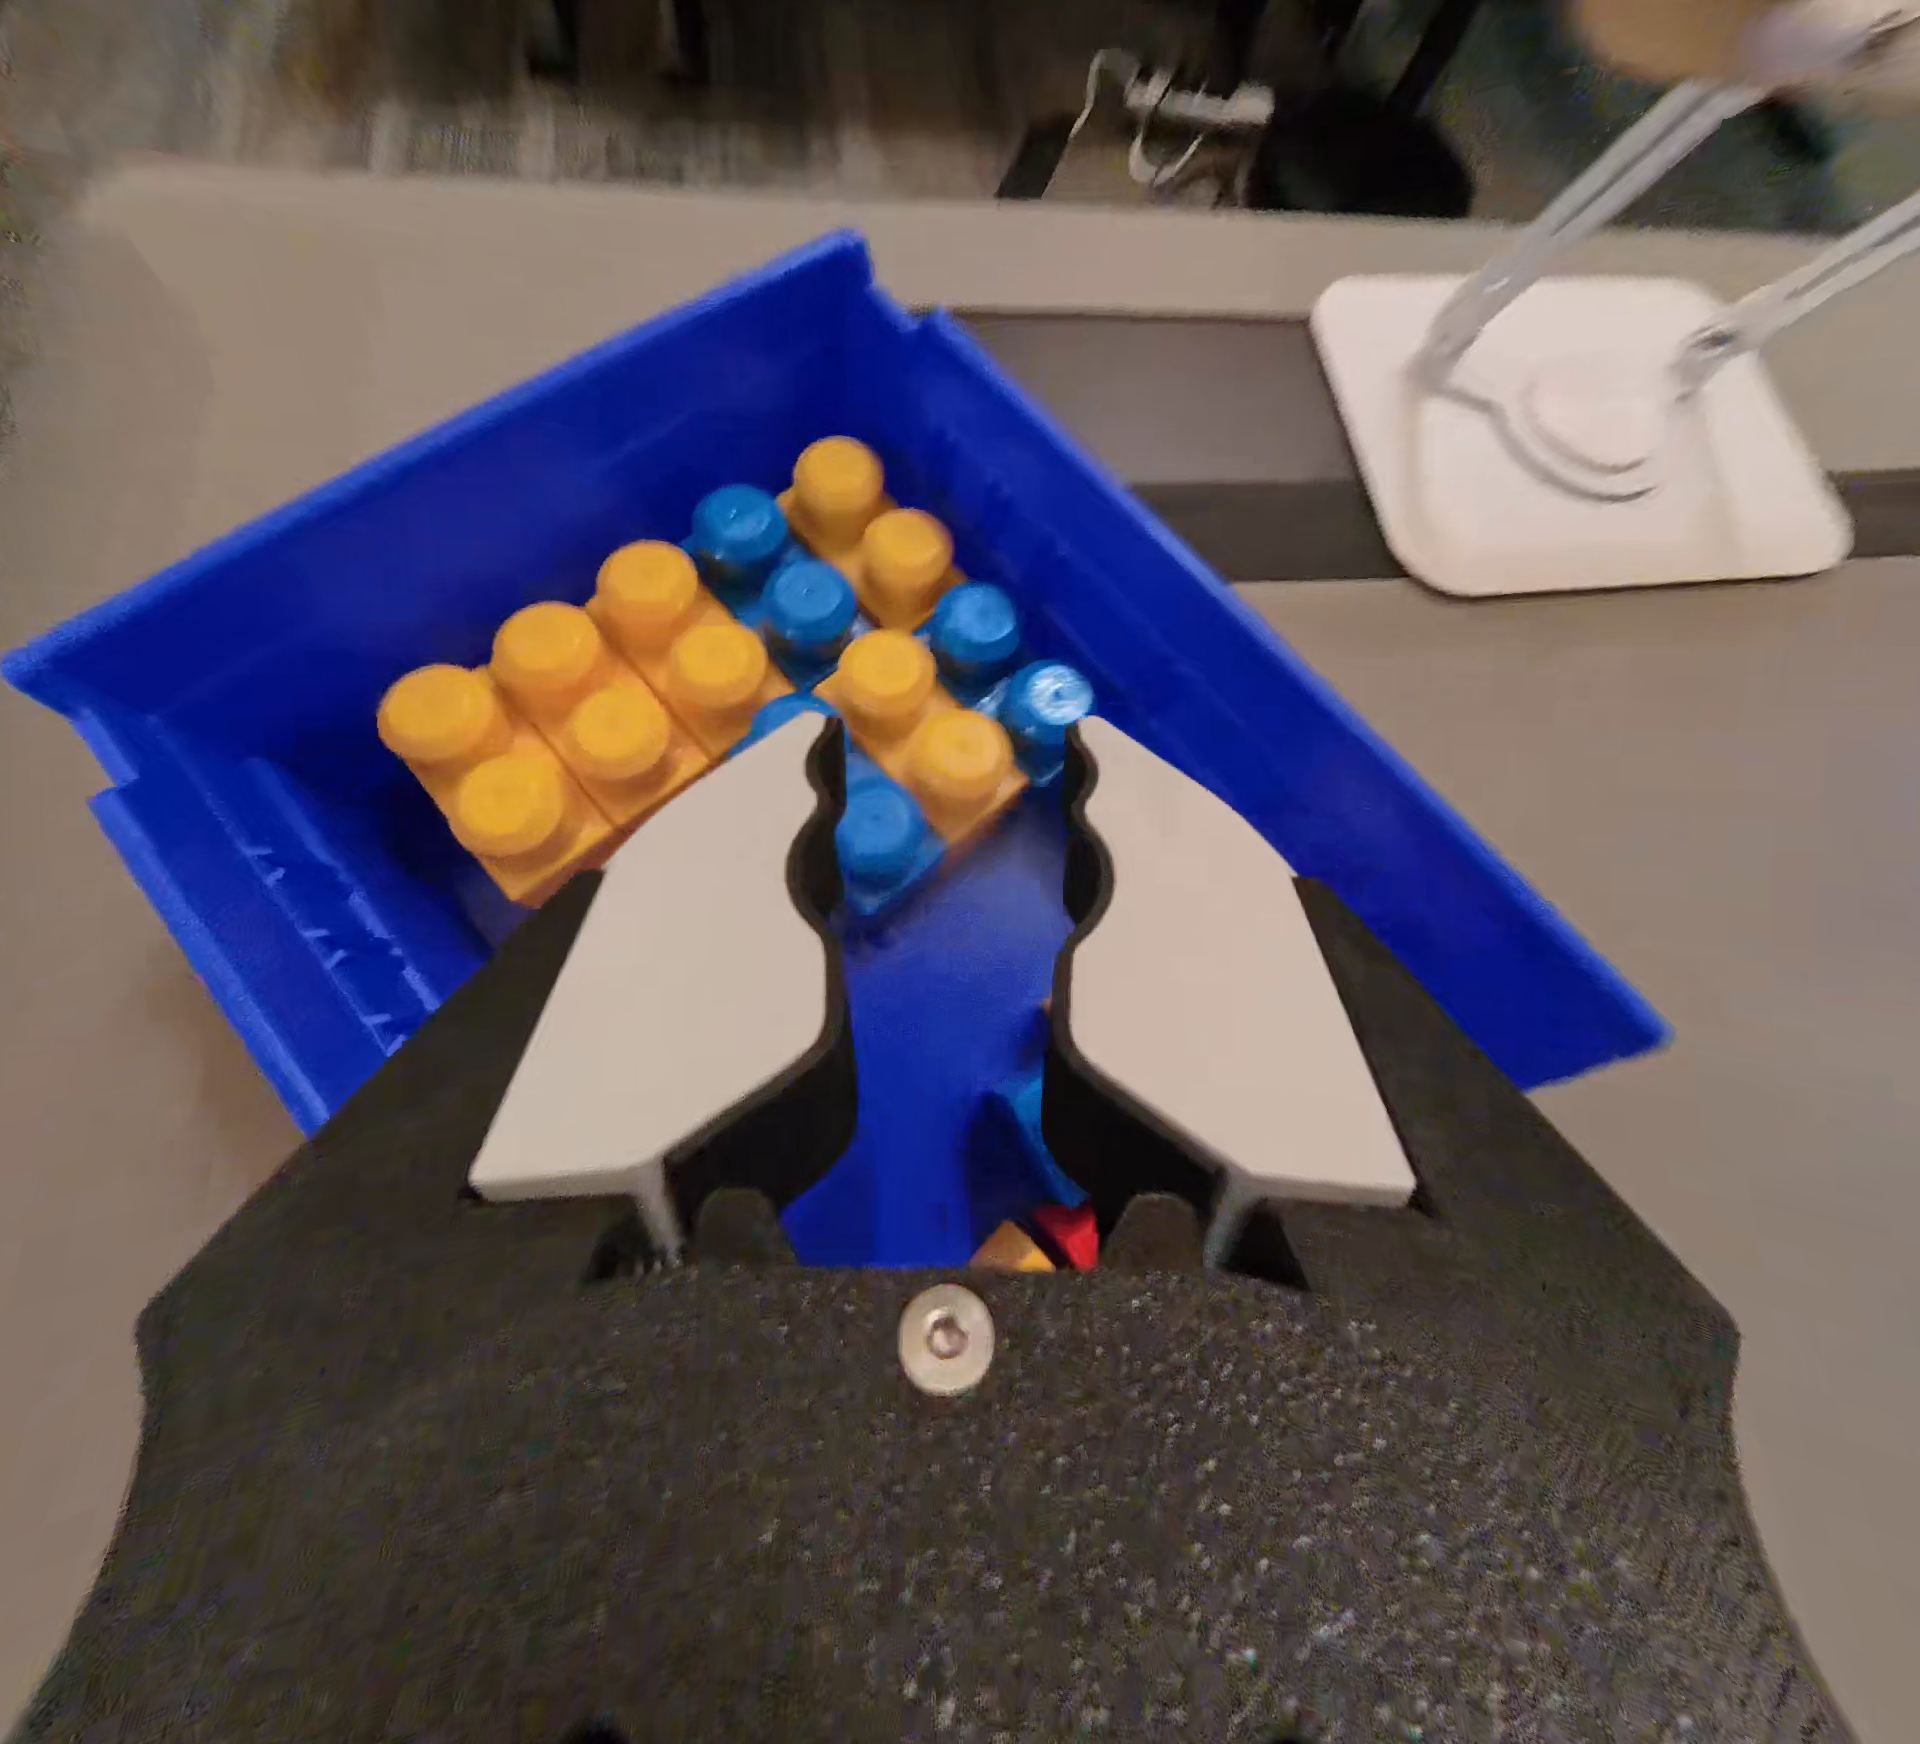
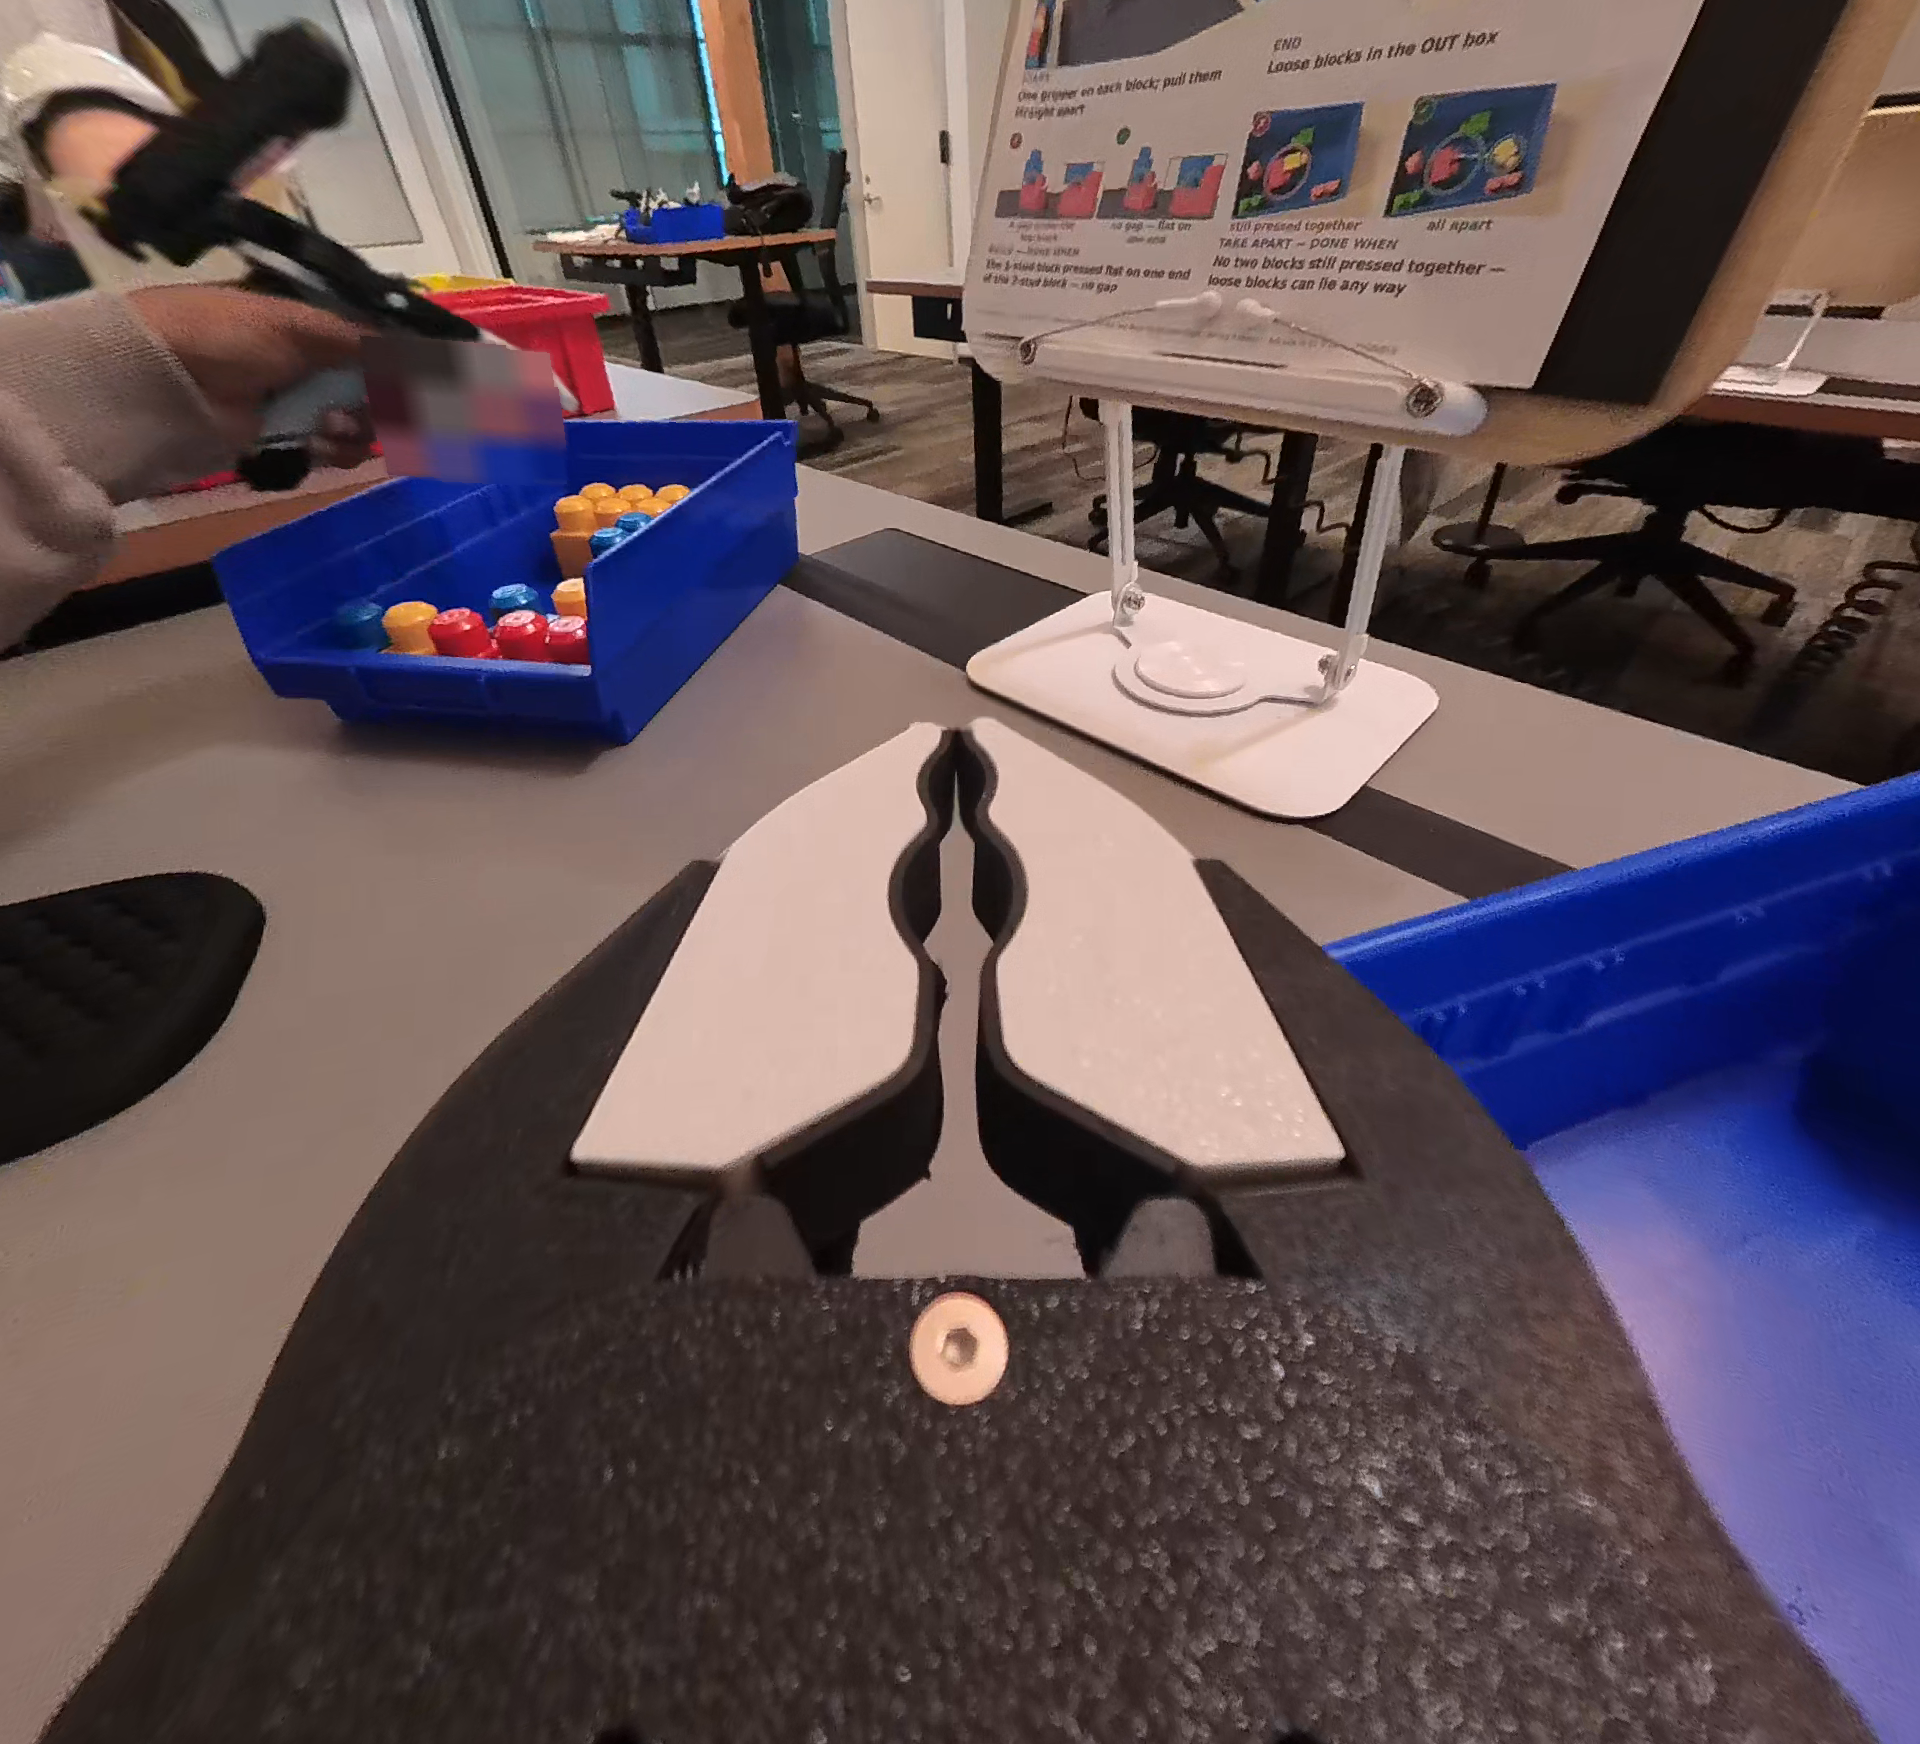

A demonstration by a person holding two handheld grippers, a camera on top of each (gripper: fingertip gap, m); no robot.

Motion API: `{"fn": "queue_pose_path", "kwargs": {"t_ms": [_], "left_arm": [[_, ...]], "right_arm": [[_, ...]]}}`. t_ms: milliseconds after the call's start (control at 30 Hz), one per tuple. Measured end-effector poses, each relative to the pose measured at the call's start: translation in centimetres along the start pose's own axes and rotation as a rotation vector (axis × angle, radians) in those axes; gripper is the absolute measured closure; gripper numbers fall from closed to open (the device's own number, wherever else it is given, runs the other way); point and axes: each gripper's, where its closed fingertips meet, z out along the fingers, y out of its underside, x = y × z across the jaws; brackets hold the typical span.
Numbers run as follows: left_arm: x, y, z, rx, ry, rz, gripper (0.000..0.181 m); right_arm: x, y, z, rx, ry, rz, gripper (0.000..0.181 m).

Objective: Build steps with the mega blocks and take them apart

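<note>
A blue bin [image 1: 343, 551] on the grey table holds several yellow blocks [image 1: 582, 707] and blue blocks [image 1: 805, 598]. My left gripper [image 1: 951, 738] is open and tilted down into the bin, with a yellow two-stud block [image 1: 925, 728] and a blue stud [image 1: 878, 827] between its fingers. I cannot tell if they touch. The right wrist view shows the same bin [image 2: 665, 614] at the left, with red blocks [image 2: 520, 634] at its near end and a hand holding the left gripper [image 2: 447, 328] over it. My right gripper [image 2: 956, 738] is shut and empty above the table.
A white stand [image 2: 1205, 697] with an instruction sheet [image 2: 1299, 84] is at the table's far edge; its base also shows in the left wrist view [image 1: 1579, 437]. A second blue bin [image 2: 1662, 967] sits at my right. A black mat [image 2: 104, 998] lies left. A red bin [image 2: 540, 333] stands behind. Spacing between my two grippers at the tips: around 45 cm.
</note>
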Motion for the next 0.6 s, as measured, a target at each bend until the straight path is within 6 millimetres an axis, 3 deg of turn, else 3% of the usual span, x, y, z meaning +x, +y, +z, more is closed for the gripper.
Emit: {"fn": "queue_pose_path", "kwargs": {"t_ms": [167, 333, 500, 600], "left_arm": [[-2.5, 3.2, 3.3, -0.227, -0.155, 0.053, 0.135], [-2.7, 5.8, 5.2, -0.384, -0.201, 0.087, 0.133], [-3.1, 6.5, 6.1, -0.415, -0.22, 0.069, 0.151], [-3.0, 6.6, 6.1, -0.417, -0.207, 0.074, 0.151]], "right_arm": [[-0.3, 1.0, -0.3, -0.035, -0.025, -0.004, 0.181], [-0.5, 0.7, -0.5, -0.026, -0.044, -0.001, 0.181], [-0.3, 0.4, -0.8, -0.014, -0.036, -0.007, 0.181], [-0.1, 0.3, -0.9, -0.008, -0.028, -0.005, 0.181]]}}
